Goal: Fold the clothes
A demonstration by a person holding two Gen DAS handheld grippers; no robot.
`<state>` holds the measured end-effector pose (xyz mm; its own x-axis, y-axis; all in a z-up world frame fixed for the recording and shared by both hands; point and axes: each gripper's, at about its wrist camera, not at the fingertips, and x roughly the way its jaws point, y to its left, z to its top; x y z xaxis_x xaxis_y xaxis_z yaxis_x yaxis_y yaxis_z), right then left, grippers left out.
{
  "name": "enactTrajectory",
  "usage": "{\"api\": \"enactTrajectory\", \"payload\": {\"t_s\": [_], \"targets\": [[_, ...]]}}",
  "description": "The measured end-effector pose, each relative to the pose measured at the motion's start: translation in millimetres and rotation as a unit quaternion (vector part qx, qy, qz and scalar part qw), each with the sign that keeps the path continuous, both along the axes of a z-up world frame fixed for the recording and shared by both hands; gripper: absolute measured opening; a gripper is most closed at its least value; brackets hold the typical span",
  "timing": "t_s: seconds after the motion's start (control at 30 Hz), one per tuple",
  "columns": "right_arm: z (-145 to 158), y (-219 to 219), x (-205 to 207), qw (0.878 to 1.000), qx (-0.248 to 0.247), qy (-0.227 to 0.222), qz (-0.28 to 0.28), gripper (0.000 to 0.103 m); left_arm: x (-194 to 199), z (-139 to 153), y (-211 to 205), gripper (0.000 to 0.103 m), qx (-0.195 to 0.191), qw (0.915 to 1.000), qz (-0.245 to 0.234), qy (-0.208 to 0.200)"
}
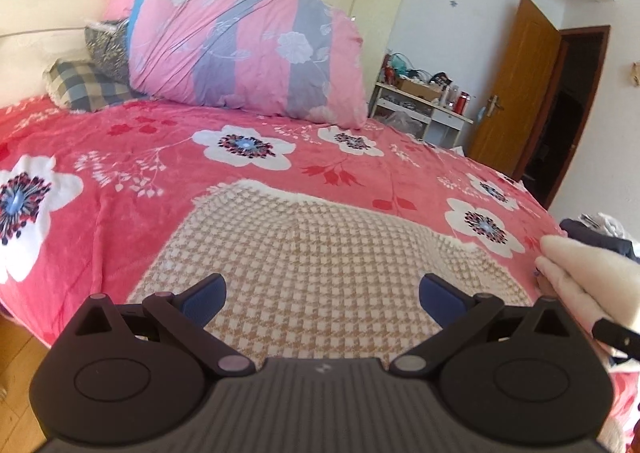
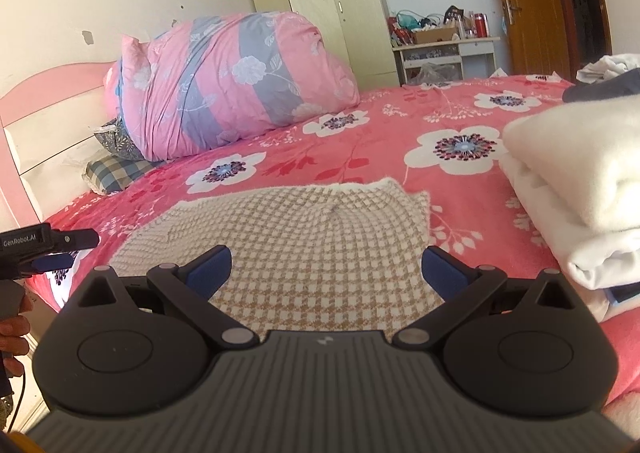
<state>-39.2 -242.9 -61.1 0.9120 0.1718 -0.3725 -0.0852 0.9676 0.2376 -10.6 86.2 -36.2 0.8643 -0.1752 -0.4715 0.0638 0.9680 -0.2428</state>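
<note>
Both tools wide open, empty: left tool [image 1: 322,295], right tool [image 2: 325,271] hovering over the checked garment [image 1: 320,253], which lies flat on the bed [image 1: 120,189]. Probably lining up on its near edge. Folded white stack [image 2: 580,189] sits just beside, likely finished pieces.

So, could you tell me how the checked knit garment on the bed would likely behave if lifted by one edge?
The checked knit garment lies flat and follows the bedspread, so it would probably drape limply. Its nubby weave should grip rather than slip. It looks thin, so likely light.
</note>
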Motion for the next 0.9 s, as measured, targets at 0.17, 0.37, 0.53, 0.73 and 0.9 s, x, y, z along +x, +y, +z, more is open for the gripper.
{"api": "enactTrajectory", "payload": {"t_s": [0.17, 0.37, 0.53, 0.73, 0.9], "targets": [[1, 0, 0, 1.000, 0.005, -0.005, -0.005, 0.102, 2, 0, -2, 0.103, 0.021, 0.9998, 0.005, -0.001], [1, -3, 0, 1.000, 0.017, -0.008, -0.006, 0.102, 5, -3, 2, 0.103, 0.033, 0.9994, 0.009, 0.006], [-1, -1, 1, 1.000, 0.015, -0.006, 0.002, 0.102, 6, -10, 2, 0.103, 0.039, 0.9991, 0.013, 0.008], [0, 9, 14, 0.999, -0.034, -0.025, 0.017, 0.100, 15, -16, 0, 0.091, 0.046, 0.9989, -0.001, 0.005], [7, 39, 67, 0.994, -0.065, -0.034, 0.076, 0.066, 43, -23, -14, 0.072, 0.087, 0.9953, -0.032, -0.029]]}}
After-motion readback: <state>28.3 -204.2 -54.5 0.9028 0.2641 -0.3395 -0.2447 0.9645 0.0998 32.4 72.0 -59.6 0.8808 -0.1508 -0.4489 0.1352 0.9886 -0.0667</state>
